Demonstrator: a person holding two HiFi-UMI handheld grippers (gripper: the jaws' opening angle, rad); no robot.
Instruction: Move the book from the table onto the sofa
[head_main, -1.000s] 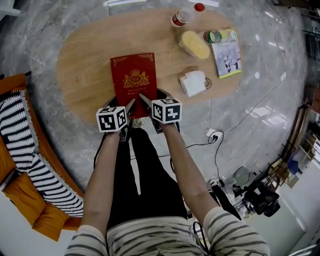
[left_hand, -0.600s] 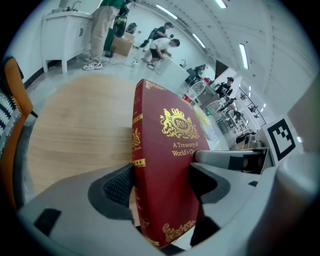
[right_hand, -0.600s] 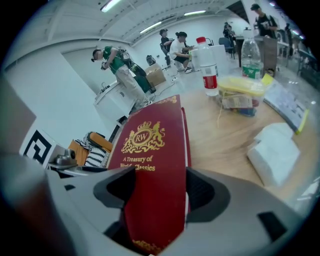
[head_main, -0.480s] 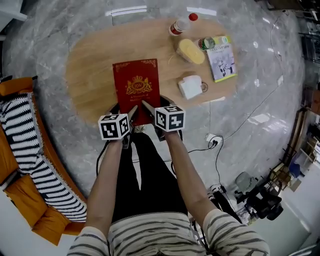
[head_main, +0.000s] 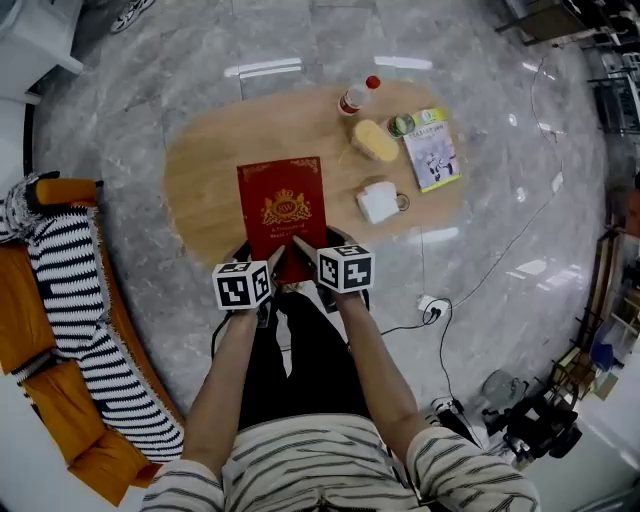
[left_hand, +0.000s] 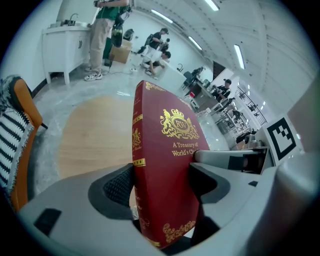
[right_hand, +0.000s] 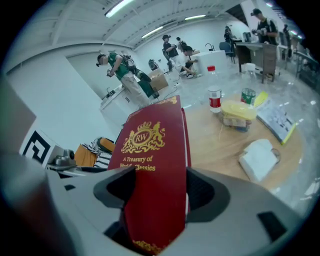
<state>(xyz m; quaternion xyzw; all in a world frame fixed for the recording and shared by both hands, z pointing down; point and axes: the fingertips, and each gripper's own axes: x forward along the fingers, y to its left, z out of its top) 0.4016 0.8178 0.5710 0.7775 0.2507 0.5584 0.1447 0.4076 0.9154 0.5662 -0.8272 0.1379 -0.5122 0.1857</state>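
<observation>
A thick red book (head_main: 283, 207) with a gold crest is held above the oval wooden table (head_main: 210, 170), gripped at its near edge by both grippers. My left gripper (head_main: 266, 268) is shut on its near left corner, and in the left gripper view the book (left_hand: 162, 165) fills the gap between the pads. My right gripper (head_main: 305, 256) is shut on the near right corner; the book (right_hand: 155, 185) stands squeezed between its jaws. The orange sofa (head_main: 45, 380) with a striped throw (head_main: 75, 320) lies at the left.
On the table's right half stand a red-capped bottle (head_main: 357, 96), a yellow packet (head_main: 375, 140), a green can (head_main: 401, 125), a magazine (head_main: 432, 155) and a white mug-like object (head_main: 380, 201). Cables and a plug (head_main: 430, 303) lie on the marble floor. People stand in the background.
Both grippers have risen with the book, lifting it off the table. The table looks smaller and farther below than a second ago.
</observation>
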